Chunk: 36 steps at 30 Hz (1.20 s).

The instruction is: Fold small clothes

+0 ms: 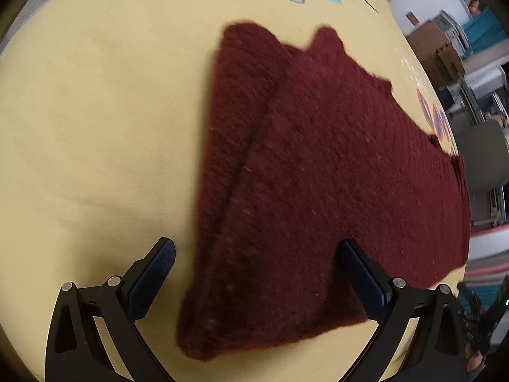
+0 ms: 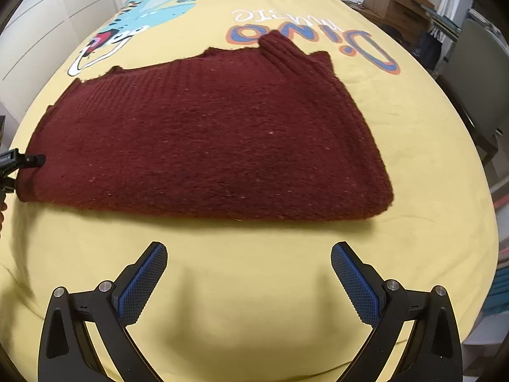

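Note:
A dark red knitted sweater (image 2: 203, 140) lies folded and flat on the yellow bedspread (image 2: 254, 286). In the left wrist view the sweater (image 1: 318, 165) shows two stacked layers, its near corner between my fingers. My left gripper (image 1: 257, 254) is open, its jaws straddling that corner without closing on it. My right gripper (image 2: 249, 259) is open and empty, a short way in front of the sweater's near folded edge. The left gripper's tip (image 2: 30, 160) shows at the sweater's left end in the right wrist view.
The bedspread has a dinosaur print and lettering (image 2: 311, 35) beyond the sweater. A chair (image 2: 477, 73) and cardboard boxes (image 2: 394, 0) stand to the right of the bed. White cupboard doors (image 2: 47, 16) are on the left.

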{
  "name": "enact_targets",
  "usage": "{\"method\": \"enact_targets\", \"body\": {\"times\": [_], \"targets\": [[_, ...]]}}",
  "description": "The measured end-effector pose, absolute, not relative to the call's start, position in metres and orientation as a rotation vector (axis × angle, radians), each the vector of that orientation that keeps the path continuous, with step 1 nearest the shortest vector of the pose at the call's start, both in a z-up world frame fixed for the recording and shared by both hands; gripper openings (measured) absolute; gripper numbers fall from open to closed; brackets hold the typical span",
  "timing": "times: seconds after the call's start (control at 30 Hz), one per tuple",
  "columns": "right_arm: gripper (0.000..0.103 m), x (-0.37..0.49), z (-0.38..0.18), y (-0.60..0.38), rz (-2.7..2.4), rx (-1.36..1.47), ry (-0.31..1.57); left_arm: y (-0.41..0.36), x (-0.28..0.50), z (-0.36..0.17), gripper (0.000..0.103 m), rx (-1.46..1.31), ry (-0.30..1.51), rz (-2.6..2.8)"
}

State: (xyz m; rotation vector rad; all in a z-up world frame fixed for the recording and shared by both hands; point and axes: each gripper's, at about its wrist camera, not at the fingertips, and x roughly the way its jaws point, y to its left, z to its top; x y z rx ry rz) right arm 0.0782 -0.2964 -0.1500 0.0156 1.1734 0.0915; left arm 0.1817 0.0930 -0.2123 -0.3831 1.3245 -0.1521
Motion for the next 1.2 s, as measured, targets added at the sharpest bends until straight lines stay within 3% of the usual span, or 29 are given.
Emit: {"method": "enact_targets", "body": {"times": [0.03, 0.1, 0.27, 0.57, 0.87, 1.2], "targets": [[0.103, 0.079, -0.150, -0.298, 0.089, 0.019, 1.176, 0.089, 0.180, -0.212, 0.091, -0.372, 1.334, -0.168], [0.103, 0.079, -0.151, -0.302, 0.089, 0.033, 1.180, 0.084, 0.179, -0.210, 0.066, -0.369, 1.338, -0.195], [0.103, 0.078, -0.151, -0.306, 0.089, 0.048, 1.181, 0.079, 0.179, -0.198, 0.035, -0.417, 1.347, -0.233], [0.103, 0.076, -0.149, -0.319, 0.093, 0.089, 1.167, 0.066, 0.181, -0.145, 0.030, -0.420, 1.331, -0.260], [0.103, 0.078, -0.132, -0.350, 0.067, 0.134, 1.118, -0.012, 0.208, -0.069, 0.028, -0.334, 1.262, -0.392], [0.103, 0.077, -0.116, -0.406, -0.021, 0.189, 1.055, -0.189, 0.234, -0.066, 0.027, -0.130, 1.270, -0.534]]}}
